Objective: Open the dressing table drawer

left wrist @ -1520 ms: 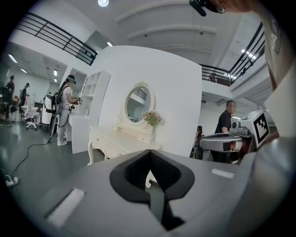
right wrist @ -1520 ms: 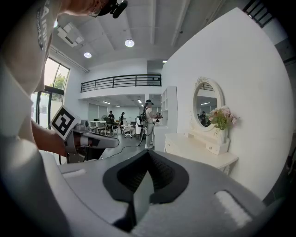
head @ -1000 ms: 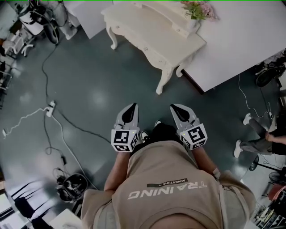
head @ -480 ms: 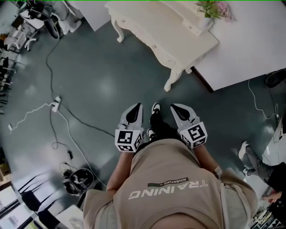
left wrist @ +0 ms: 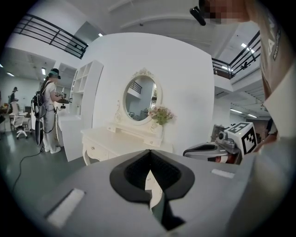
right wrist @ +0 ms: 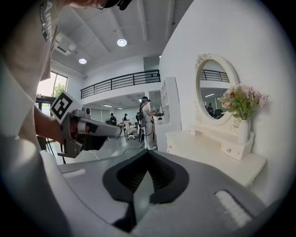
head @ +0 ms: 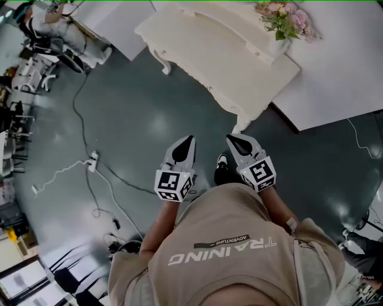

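Observation:
The cream dressing table (head: 230, 57) stands against a white wall, and its carved leg (head: 241, 124) is just ahead of my grippers. Its front drawers with small knobs (left wrist: 97, 149) face left in the left gripper view, under an oval mirror (left wrist: 140, 98). My left gripper (head: 186, 144) is shut and empty, held over the floor short of the table. Beside it, my right gripper (head: 237, 141) is also shut and empty, close to the table's near corner. The table top (right wrist: 210, 149) fills the right of the right gripper view. Neither gripper touches the table.
A vase of pink flowers (head: 286, 17) sits on the table's back shelf. Cables and a power strip (head: 91, 161) lie on the dark floor at left. A person (left wrist: 48, 109) stands by white shelves further left. A white platform (head: 341, 66) lies to the table's right.
Both grippers have travelled forward together over the floor. The dressing table now sits nearer to them and lower in the head view. The jaws stayed shut.

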The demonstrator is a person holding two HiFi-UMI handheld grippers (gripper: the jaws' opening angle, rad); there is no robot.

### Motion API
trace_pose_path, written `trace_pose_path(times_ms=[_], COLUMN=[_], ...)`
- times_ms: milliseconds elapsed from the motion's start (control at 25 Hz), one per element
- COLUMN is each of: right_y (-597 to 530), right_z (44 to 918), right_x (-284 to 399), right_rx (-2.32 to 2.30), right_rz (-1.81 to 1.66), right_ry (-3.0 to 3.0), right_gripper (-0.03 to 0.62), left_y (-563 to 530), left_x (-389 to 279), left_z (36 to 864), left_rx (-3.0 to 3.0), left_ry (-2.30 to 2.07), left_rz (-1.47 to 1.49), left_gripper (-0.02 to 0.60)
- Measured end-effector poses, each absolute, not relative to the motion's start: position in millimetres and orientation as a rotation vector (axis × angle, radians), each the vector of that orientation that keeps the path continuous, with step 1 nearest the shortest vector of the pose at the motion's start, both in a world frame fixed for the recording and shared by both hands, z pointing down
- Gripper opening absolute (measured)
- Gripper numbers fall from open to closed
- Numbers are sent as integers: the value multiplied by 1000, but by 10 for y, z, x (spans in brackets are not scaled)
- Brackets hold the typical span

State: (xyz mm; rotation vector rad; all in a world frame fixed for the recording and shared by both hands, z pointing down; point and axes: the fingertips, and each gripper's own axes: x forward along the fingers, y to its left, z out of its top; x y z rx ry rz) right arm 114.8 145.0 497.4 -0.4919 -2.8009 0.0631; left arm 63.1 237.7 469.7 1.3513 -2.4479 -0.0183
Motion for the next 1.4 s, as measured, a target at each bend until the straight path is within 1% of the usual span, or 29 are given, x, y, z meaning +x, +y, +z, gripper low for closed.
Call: trace_pose_path(times_ms=[320,600,880,1120,1320,1400], right_y=[1049,967,951,963,1063,1090], right_z=[4883,5061,5059,4871,4753,4733], right_x=[508,343,-54,-545,-906,-994], right_rx=[-473,-444,-334,-172,-54,-8], right_rz=[74,102,72,77,-114,-85], right_ry=[-2832,-2763,-2760,-2802,-2810,-2820], right_gripper=[2,2,2,2,2,2], left_y=[2211,2091,2017,1950,1923,1911], left_x=[38,-249,-783,-1328,-1700,-1800], left_z=[4598,4688,4883,4748,4703,4694], left_rx=[1270,1302,1380,1552,1687,1735], left_ry=[-2460,-2439,-2381,-2350,-2323,-2292], left_rz=[-52,-44,-97,-25,73,74], left_gripper=[18,18,18,18,18,18])
